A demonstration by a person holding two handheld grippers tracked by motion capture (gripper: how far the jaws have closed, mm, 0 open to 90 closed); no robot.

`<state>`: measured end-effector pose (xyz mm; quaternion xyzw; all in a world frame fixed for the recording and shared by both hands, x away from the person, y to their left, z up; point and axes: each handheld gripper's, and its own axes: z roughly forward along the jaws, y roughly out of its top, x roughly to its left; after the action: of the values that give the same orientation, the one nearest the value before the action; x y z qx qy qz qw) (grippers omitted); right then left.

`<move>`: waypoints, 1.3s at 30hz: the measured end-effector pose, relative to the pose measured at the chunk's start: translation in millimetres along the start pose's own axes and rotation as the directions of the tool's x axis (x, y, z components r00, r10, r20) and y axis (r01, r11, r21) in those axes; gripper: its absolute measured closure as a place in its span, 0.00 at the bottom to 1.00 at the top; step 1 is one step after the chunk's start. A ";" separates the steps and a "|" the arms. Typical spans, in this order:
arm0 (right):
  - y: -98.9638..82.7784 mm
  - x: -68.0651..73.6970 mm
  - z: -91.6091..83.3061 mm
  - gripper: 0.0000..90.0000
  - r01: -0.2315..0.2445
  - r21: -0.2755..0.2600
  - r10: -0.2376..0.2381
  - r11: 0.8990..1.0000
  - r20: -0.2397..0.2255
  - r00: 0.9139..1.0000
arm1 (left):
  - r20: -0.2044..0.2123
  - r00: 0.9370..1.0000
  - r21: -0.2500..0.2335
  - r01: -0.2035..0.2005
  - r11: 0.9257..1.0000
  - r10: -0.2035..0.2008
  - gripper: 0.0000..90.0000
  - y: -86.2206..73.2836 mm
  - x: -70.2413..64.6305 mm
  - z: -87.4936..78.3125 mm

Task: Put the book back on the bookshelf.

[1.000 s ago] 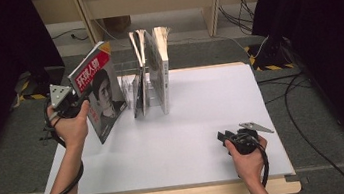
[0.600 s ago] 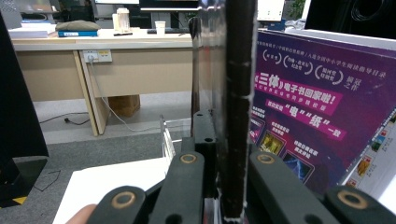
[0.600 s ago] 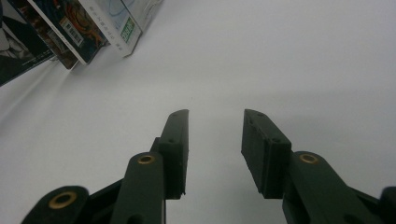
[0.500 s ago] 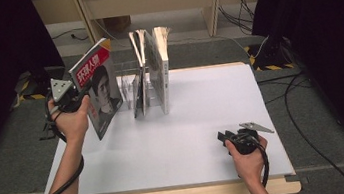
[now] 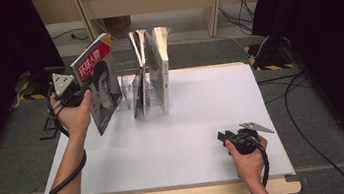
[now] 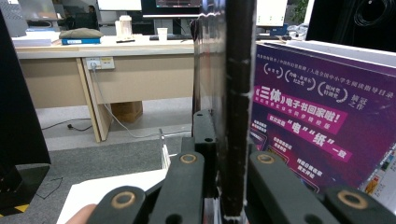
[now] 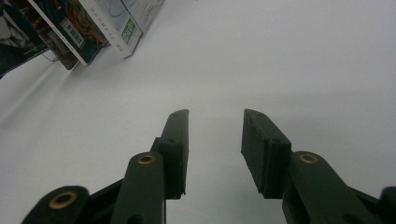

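The left gripper [image 5: 74,92] pinches a magazine [image 5: 102,86] by its edge; in the left gripper view the jaws are pressed tight on its dark edge [image 6: 236,107], with the purple back cover spreading off to one side. The magazine hangs upright and a little tilted, lifted off the white table [image 5: 203,123], just to the near-left of a clear wire-and-acrylic rack [image 5: 128,85] that stands ahead of the claw.

This looks like the step of slotting the magazine into that rack. To do it well, the claw should square the magazine so its lower edge runs parallel to the rack's dividers, bring it over a free slot on the side nearest the claw, then lower it straight down and loosen the grip only once the bottom edge rests on the base. A tilted entry could knock the books already standing there.

The right gripper [image 5: 226,139] rests low on the table well to the right, jaws spread with nothing between them.

Count: one magazine in the claw, about three books or magazines standing in the rack [image 5: 156,69], one rack, two grippers.
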<state>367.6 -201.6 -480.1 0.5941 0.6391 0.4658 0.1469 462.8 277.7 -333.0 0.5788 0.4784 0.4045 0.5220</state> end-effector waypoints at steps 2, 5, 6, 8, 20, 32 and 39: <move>-0.1 -0.1 0.0 0.69 0.000 -0.001 0.000 1.000 0.000 1.000 | -0.001 1.000 -0.003 0.003 1.000 -0.003 0.96 1.0 0.2 0.9; 0.1 -0.2 -0.1 0.69 0.000 -0.001 0.000 1.000 0.000 1.000 | -0.005 1.000 -0.011 0.006 1.000 -0.006 0.96 2.6 0.7 2.5; 0.1 -0.3 0.0 0.69 0.000 -0.001 0.000 1.000 0.000 1.000 | -0.008 1.000 -0.014 0.006 1.000 -0.006 0.96 3.3 0.5 2.8; 0.0 -0.4 0.2 0.69 0.003 -0.001 -0.003 1.000 0.001 1.000 | -0.009 1.000 -0.019 0.004 1.000 -0.004 0.96 4.8 0.0 3.9; 0.3 -1.8 -0.7 0.69 0.006 -0.004 -0.006 1.000 0.002 1.000 | -0.015 1.000 -0.042 0.001 0.999 -0.002 0.96 12.0 -4.9 12.8; 0.6 -1.9 -1.9 0.69 0.012 -0.013 -0.012 1.000 0.009 1.000 | -0.017 1.000 -0.046 -0.006 0.999 0.005 0.96 19.2 -6.8 19.8; 0.5 -1.9 -2.0 0.69 0.013 -0.014 -0.013 1.000 0.009 1.000 | -0.014 1.000 -0.045 -0.007 0.999 0.006 0.96 22.9 -7.2 23.2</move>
<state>366.9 -204.3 -479.4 0.5910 0.6390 0.4667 0.1571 486.6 265.7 -313.0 0.5655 0.4708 0.4210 0.5304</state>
